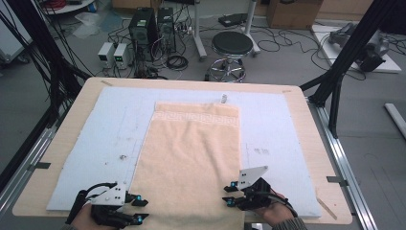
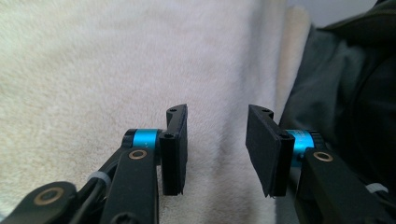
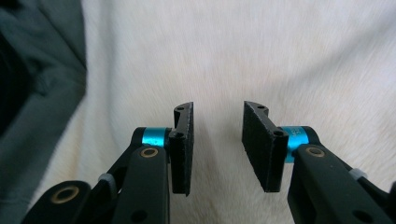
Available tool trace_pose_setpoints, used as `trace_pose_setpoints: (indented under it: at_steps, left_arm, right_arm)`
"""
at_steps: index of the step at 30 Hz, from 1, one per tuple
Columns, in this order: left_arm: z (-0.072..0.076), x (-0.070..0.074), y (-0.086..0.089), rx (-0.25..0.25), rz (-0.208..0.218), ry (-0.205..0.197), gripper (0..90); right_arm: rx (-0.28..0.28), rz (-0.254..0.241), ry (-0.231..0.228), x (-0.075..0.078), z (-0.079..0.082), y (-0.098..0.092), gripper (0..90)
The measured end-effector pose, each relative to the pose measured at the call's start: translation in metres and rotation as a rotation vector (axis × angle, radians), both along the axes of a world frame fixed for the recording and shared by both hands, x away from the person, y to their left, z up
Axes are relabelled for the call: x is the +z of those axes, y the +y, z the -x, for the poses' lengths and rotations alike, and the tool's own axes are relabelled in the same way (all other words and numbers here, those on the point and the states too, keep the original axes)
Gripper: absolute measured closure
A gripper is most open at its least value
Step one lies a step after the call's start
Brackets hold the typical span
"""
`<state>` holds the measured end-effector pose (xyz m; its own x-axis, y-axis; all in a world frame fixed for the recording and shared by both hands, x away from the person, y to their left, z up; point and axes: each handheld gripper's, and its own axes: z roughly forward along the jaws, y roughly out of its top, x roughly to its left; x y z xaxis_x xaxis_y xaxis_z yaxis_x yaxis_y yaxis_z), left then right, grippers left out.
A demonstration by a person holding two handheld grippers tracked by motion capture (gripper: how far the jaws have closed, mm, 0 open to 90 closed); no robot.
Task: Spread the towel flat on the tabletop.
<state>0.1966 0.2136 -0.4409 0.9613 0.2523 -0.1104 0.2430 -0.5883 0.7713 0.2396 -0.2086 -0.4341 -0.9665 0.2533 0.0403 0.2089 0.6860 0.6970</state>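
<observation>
Two handheld black two-jaw grippers sit at the near edge of a pale wooden table (image 1: pixel 306 124), one at each near corner of a long peach terry-cloth towel (image 1: pixel 191 153). That towel lies flat along the middle of a light blue rectangular mat (image 1: pixel 95 143), its patterned border band at the 12 o'clock end and its near hem reaching the table's 6 o'clock edge. At about 7 o'clock from the towel's centre, the left gripper (image 1: pixel 140 211) points across toward the cloth, its jaws parted with a clear gap. In the left gripper view its black pads (image 2: pixel 175 149) stand apart above the towel, nothing pinched between them, with a dark grey sleeve at 3 o'clock. At about 5 o'clock, the right gripper (image 1: pixel 229 194) faces the opposite way, toward the towel. In the right gripper view its jaws likewise stand partly open over the cloth, gripping nothing.
</observation>
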Motion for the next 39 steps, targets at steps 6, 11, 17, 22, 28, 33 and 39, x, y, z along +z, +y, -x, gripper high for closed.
trace_pose_setpoints:
  at_steps: [6,11,17,22,28,33,39]
  left_arm:
    - [-0.002,-0.003,-0.001,0.026,-0.012,-0.034,81.2]
    - [-0.003,-0.002,-0.005,0.012,-0.013,-0.021,87.1]
    - [0.007,0.001,-0.007,-0.043,0.02,0.011,87.1]
    - [0.003,0.005,0.001,0.006,0.064,0.005,76.5]
    - [-0.005,0.007,0.001,0.062,0.077,-0.024,69.3]
    - [-0.012,0.01,0.003,0.11,0.106,-0.031,65.7]
    - [-0.018,0.018,0.01,0.175,0.159,-0.04,59.9]
  right_arm:
    - [0.011,-0.016,-0.014,-0.004,0.001,-0.008,85.2]
    - [0.026,-0.016,-0.004,-0.004,-0.002,-0.01,86.9]
    - [0.042,-0.007,0.015,-0.001,-0.001,-0.017,86.5]
    - [-0.017,-0.096,0.012,0.01,-0.005,-0.02,76.0]
    - [-0.05,-0.066,0.017,0.001,-0.01,-0.018,71.9]
    - [-0.047,-0.042,0.027,-0.005,-0.005,-0.017,75.1]
    - [-0.034,-0.06,0.056,-0.003,0.0,-0.02,72.3]
